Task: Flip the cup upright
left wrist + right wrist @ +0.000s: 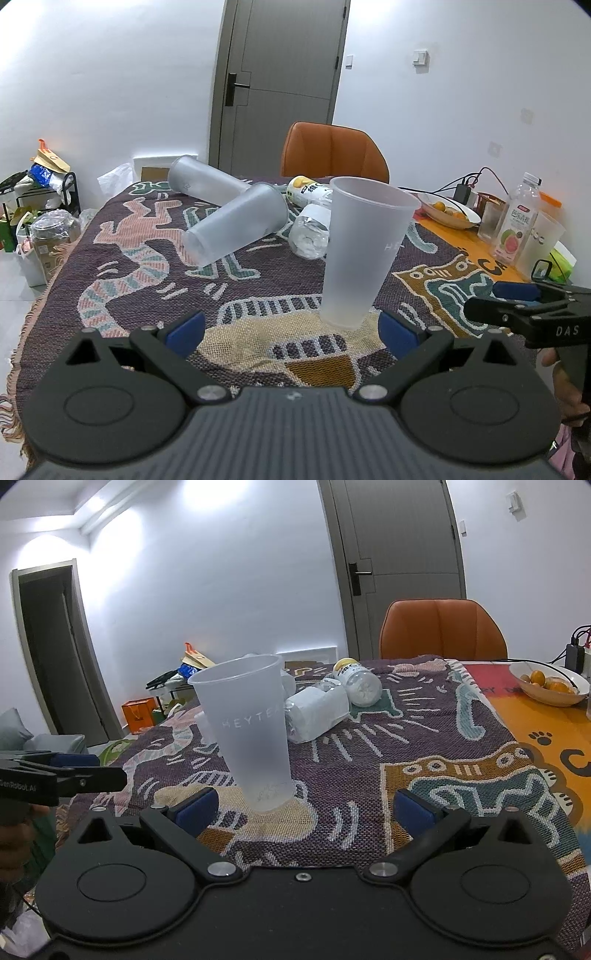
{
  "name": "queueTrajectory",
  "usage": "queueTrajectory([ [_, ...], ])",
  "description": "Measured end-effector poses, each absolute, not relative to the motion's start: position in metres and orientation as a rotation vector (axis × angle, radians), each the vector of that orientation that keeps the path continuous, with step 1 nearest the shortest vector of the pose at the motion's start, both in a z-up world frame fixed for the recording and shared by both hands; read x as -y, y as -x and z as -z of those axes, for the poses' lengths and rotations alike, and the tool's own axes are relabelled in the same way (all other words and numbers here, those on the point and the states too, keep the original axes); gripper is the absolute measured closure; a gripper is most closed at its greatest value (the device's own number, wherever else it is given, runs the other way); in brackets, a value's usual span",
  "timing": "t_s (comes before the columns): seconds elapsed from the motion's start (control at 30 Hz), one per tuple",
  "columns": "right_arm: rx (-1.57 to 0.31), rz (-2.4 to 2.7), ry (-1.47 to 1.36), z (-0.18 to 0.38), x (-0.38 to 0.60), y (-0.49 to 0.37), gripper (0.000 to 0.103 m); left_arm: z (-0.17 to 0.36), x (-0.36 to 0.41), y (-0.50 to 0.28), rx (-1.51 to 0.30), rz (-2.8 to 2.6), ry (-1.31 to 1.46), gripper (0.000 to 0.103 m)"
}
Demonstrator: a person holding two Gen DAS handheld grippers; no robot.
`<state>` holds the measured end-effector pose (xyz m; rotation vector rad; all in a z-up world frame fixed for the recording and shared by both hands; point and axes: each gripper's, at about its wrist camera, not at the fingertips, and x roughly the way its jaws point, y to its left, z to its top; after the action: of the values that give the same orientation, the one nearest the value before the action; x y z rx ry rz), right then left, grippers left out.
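Note:
A frosted plastic cup [360, 251] stands upright, mouth up, on the patterned cloth [258, 288]. It also shows in the right wrist view [251, 731]. My left gripper [291, 332] is open, the cup's base just ahead between its blue pads, nearer the right pad, touching neither. My right gripper [304, 808] is open; the cup stands ahead near its left pad. The right gripper also shows at the right edge of the left wrist view [517, 299]. Two more frosted cups [236, 229] [203, 181] lie on their sides farther back.
Plastic bottles [310, 229] lie behind the upright cup. A fruit bowl [450, 210], a guava drink bottle [515, 225] and containers stand at the right. An orange chair [332, 151] is at the table's far edge. Bags and a rack [40, 206] sit on the floor left.

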<state>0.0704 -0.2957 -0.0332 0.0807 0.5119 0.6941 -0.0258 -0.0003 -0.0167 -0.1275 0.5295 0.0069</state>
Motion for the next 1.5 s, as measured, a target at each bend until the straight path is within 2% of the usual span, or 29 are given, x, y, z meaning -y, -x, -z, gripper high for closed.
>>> queueTrajectory([
  [1.5,-0.518,-0.683,-0.084,0.0359,0.293,-0.0724,0.0,0.0107,-0.0008,0.0277,-0.526,-0.025,0.115,0.004],
])
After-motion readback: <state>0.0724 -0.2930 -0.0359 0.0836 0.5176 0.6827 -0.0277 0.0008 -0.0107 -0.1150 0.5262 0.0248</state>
